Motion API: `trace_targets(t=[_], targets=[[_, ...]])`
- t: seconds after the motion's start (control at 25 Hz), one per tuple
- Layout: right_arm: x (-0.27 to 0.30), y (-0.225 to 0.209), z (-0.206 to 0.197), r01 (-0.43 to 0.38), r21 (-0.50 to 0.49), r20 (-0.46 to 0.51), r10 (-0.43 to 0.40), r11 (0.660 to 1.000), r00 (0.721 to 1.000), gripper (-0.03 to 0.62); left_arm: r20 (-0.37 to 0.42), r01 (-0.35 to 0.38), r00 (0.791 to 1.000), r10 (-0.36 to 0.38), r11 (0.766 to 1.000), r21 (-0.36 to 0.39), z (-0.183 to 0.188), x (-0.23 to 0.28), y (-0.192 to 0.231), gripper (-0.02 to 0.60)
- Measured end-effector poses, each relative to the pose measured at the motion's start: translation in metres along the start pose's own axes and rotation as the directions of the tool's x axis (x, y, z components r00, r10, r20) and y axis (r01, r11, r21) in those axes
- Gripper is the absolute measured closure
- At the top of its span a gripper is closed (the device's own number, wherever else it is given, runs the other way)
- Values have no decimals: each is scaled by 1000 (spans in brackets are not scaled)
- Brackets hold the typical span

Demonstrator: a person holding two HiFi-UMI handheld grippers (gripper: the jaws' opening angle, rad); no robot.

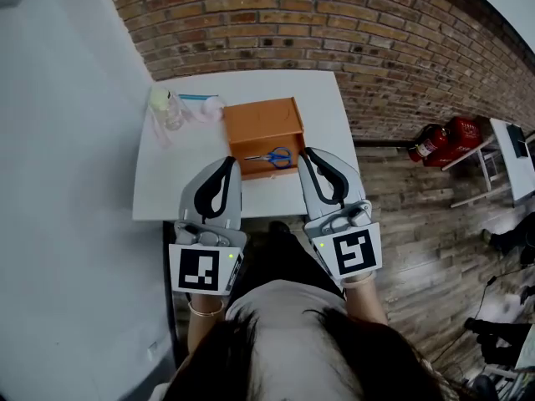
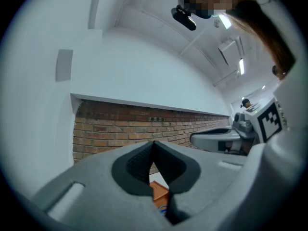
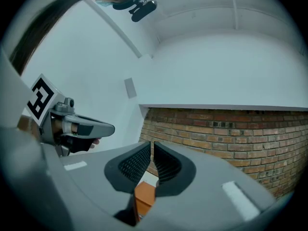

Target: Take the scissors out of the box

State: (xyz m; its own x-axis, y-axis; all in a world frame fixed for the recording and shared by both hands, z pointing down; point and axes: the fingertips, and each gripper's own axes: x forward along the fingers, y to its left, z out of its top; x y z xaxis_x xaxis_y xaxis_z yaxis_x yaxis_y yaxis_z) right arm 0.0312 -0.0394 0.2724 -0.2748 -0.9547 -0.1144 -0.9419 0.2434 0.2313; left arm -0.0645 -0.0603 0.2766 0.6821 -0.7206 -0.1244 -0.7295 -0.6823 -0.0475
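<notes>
An orange box (image 1: 261, 122) stands on a white table (image 1: 167, 182), its open side facing me. Blue-handled scissors (image 1: 274, 157) lie inside it near the front. My left gripper (image 1: 231, 162) hovers just left of the box's front, over the table's near part, and its tips meet with nothing between them (image 2: 154, 143). My right gripper (image 1: 304, 152) hovers just right of the box's front, with a narrow empty gap between its tips (image 3: 151, 143). Both point level toward the brick wall. The box (image 3: 143, 196) shows below the right jaws, and the box (image 2: 159, 192) also below the left ones.
A clear plastic bottle (image 1: 170, 111) and small pale items (image 1: 207, 107) sit at the table's back left corner. A brick wall (image 1: 334, 23) rises behind the table and a white wall (image 1: 67, 140) stands to its left. Red fire extinguishers (image 1: 443, 140) stand on the floor at the right.
</notes>
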Motion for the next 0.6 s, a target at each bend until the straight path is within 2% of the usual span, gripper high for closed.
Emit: trace_targets(t=[0.08,0.24,0.6], targets=[[6,-2,-4,-10,10,-3,10,1000,1000,565,4,-11,1000,11,1000,-15,0,6,4,580],[19,-11,-15,-38,27,-18,39,999,999,563,-7,-14,1000,14,1000,15,-6,21,10,580],[53,-25,-45,-119,41,-68,121,992,990,553,-10,-38,999,38,999,4,-10,53,24,580]])
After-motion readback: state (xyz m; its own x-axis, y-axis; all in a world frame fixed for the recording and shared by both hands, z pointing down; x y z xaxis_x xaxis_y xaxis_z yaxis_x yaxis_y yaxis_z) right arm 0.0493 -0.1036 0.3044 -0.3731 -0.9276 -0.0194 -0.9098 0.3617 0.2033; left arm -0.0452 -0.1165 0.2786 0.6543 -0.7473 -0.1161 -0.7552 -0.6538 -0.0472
